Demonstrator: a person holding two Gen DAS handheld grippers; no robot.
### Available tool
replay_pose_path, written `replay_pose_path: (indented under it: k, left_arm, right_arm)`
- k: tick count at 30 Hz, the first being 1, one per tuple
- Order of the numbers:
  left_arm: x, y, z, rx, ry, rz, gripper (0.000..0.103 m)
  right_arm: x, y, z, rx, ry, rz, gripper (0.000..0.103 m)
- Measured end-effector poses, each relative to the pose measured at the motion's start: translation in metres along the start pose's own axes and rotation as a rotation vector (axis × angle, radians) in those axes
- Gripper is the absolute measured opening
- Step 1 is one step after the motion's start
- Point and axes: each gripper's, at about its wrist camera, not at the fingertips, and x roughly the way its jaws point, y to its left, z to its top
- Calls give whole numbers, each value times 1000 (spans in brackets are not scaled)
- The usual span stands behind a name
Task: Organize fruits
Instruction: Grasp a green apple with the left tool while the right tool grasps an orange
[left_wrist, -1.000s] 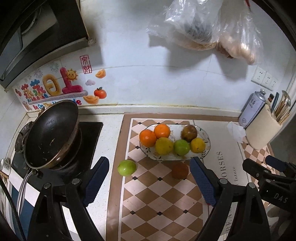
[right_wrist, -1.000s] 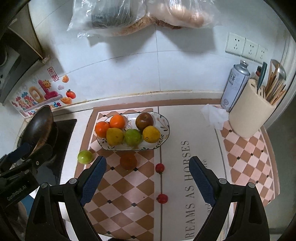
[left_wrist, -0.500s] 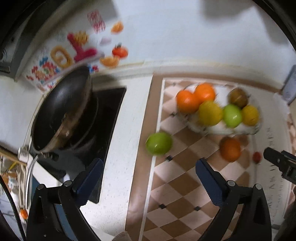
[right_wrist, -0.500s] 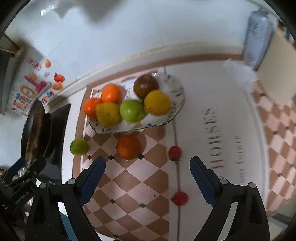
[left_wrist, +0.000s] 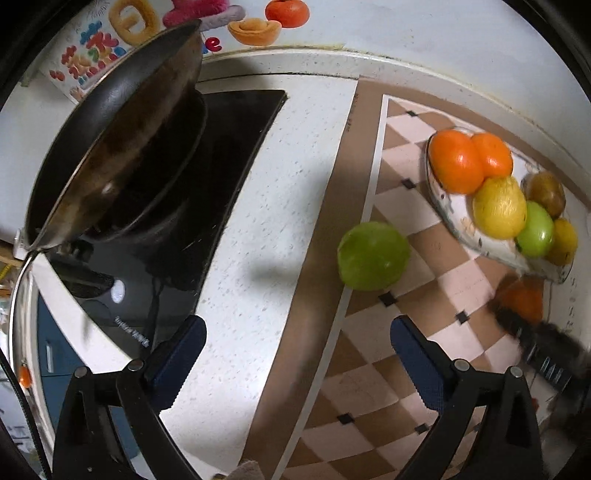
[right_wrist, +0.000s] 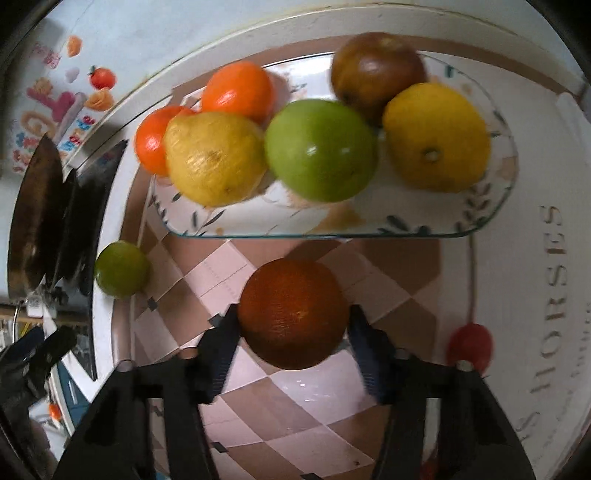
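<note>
Beside the fruit plate (right_wrist: 332, 230), the right gripper (right_wrist: 293, 334) is closing around a dark orange (right_wrist: 293, 314) lying on the checked mat (right_wrist: 306, 398), pads nearly touching; the left gripper (left_wrist: 297, 358) is hanging wide and empty short of a green fruit (left_wrist: 373, 255); an off-centre squeeze may be rolling that orange away.

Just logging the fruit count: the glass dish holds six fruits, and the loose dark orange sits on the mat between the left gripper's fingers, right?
Not quite. The dark orange lies between the right gripper, whose jaws are closing on it, as the right wrist view shows. The left gripper is open and empty. The glass dish does hold six fruits.
</note>
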Motion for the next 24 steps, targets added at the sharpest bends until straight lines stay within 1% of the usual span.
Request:
replay_pose_path:
  k: [3, 5, 7, 10, 13, 15, 17, 18, 20, 22, 24]
  left_arm:
    - [4, -5, 14, -4, 15, -60, 102]
    - [12, -13, 24, 28, 35, -83, 102]
    - [21, -28, 34, 102, 54, -84, 102]
    - [35, -49, 43, 205, 100, -109, 102]
    - [46, -68, 45, 321, 105, -82, 102]
    - [52, -77, 45, 375, 105, -84, 101]
    - [58, -82, 45, 399, 112, -83, 81]
    - [59, -83, 45, 409, 105, -62, 77]
    - [60, -83, 45, 427, 74, -18, 59]
    - [59, -76, 46, 402, 87, -50, 59]
    - [57, -71, 43, 380, 93, -64, 58]
  right_arm:
    - [0, 5, -10, -20, 34, 17, 58]
    - [-2, 7, -19, -31, 54, 28, 58]
    - [-4, 8, -27, -35, 73, 37, 58]
    - [-8, 7, -35, -26, 84, 48, 58]
    - [-10, 6, -40, -20, 91, 51, 58]
    - [-11, 6, -43, -20, 96, 51, 58]
    - [-11, 6, -42, -23, 97, 50, 58]
    - [-11, 6, -42, -24, 98, 49, 58]
    - [-11, 3, -41, -25, 100, 48, 58]
    - [-10, 4, -39, -28, 101, 46, 58]
    - [-10, 6, -40, -33, 103, 44, 58]
